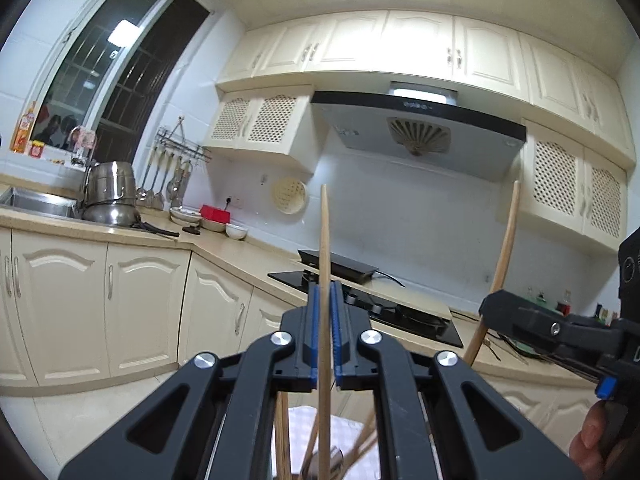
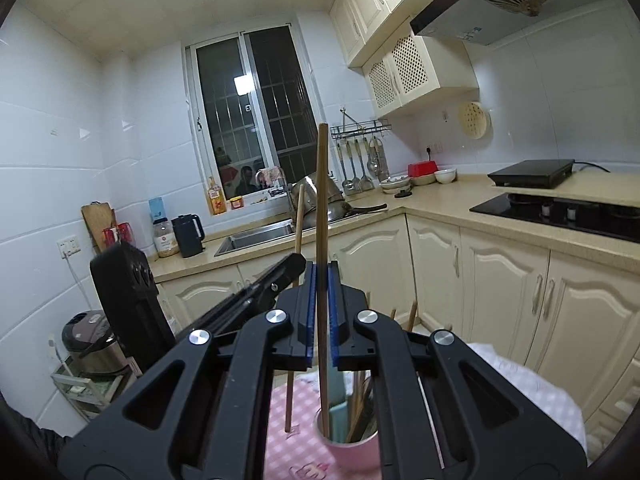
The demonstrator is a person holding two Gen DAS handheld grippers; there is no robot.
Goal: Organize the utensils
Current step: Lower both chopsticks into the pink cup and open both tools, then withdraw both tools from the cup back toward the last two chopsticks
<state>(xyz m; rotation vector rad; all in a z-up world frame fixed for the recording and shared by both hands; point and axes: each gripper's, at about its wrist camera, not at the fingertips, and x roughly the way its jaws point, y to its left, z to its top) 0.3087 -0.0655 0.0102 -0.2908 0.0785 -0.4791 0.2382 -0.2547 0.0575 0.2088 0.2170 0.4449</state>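
Above the pink cup (image 2: 352,446), the right gripper (image 2: 322,276) is clamped on an upright wooden chopstick (image 2: 322,200), whose lower end stands inside the cup. The cup sits on a pink checked cloth (image 2: 288,432) and also contains further chopsticks (image 2: 358,404) and a pale green utensil (image 2: 338,416), all leaning against its rim. Left of the cup, the left gripper (image 1: 325,294) is clamped on a second wooden chopstick (image 1: 324,240), also held upright, its lower end just beside the cup. Behind the cup, cream cabinets (image 2: 500,288) carry a black hob (image 2: 560,212).
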